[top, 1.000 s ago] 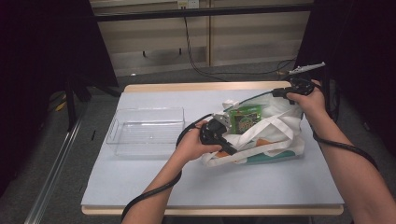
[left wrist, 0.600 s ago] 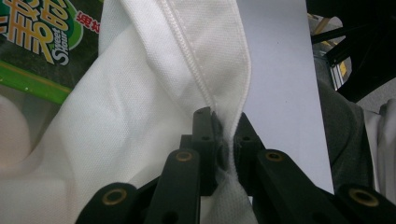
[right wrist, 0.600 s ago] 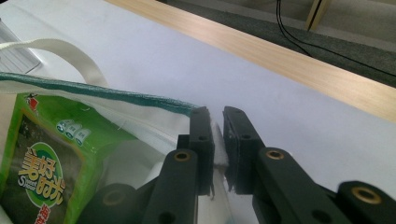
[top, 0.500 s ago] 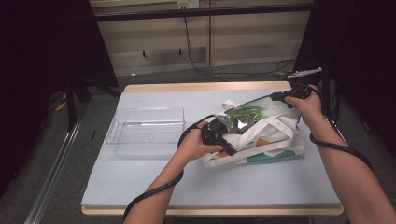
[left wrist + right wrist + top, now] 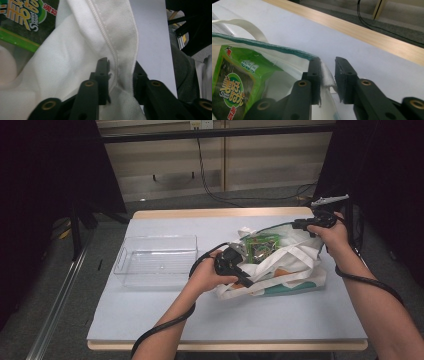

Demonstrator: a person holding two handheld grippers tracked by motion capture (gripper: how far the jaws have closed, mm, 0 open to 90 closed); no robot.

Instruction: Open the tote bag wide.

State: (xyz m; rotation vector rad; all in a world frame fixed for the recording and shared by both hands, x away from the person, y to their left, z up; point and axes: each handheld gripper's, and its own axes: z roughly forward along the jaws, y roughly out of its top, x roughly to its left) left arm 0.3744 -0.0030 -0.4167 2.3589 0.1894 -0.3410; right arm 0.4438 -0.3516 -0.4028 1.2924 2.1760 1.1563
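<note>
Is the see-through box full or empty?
Empty: the clear box has nothing inside, and the table's pale cover shows through its bottom.

High view: fixed above the near edge of the table [image 5: 150, 320], facing forward and down, far enough back to take in all four edges, the clear tray [image 5: 155, 260] toward the left edge and the white tote bag [image 5: 295, 265] toward the right edge. Left gripper view: rides on the left gripper [image 5: 117, 72], very close on the bag's white hem, the green snack packet [image 5: 22, 20] at top left. Right gripper view: rides on the right gripper [image 5: 327, 66], close on the bag's teal-edged rim, facing the table's wooden far edge; all three views share bag and packet.
</note>
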